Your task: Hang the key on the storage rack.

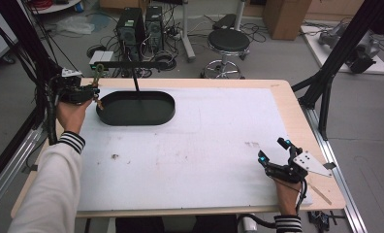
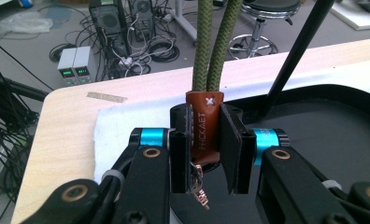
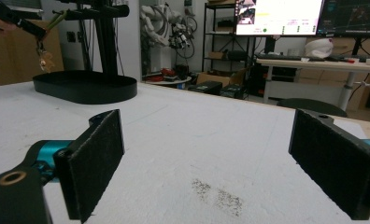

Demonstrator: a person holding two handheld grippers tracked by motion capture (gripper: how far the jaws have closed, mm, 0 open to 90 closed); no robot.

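A: Looking down from the high view, where does the keychain sit?

B: The left gripper (image 1: pixel 94 92) holds the keychain (image 1: pixel 99 77) at the far left edge of the surface (image 1: pixel 219 141), just above the left end of the black oval stand base (image 1: pixel 136 108). Its green cord loop rises toward the stand's crossbar (image 1: pixel 132 63), so its long axis runs near upright. The right gripper (image 1: pixel 273 150) rests well apart, at the near right corner, so the left hand is the nearer one by far.

A: And in the left gripper view?

B: The jaws are clenched on the brown leather tab (image 2: pixel 205 126); the cord (image 2: pixel 214 46) climbs straight up out of it, and small metal keys (image 2: pixel 198 184) dangle below. The loop end points up, which looks right for hooking over the bar.

A: The right gripper view?

B: Its jaws stand released, wide apart, with nothing between them, over the white surface. The stand and keychain (image 3: pixel 44 57) show far off at upper left.
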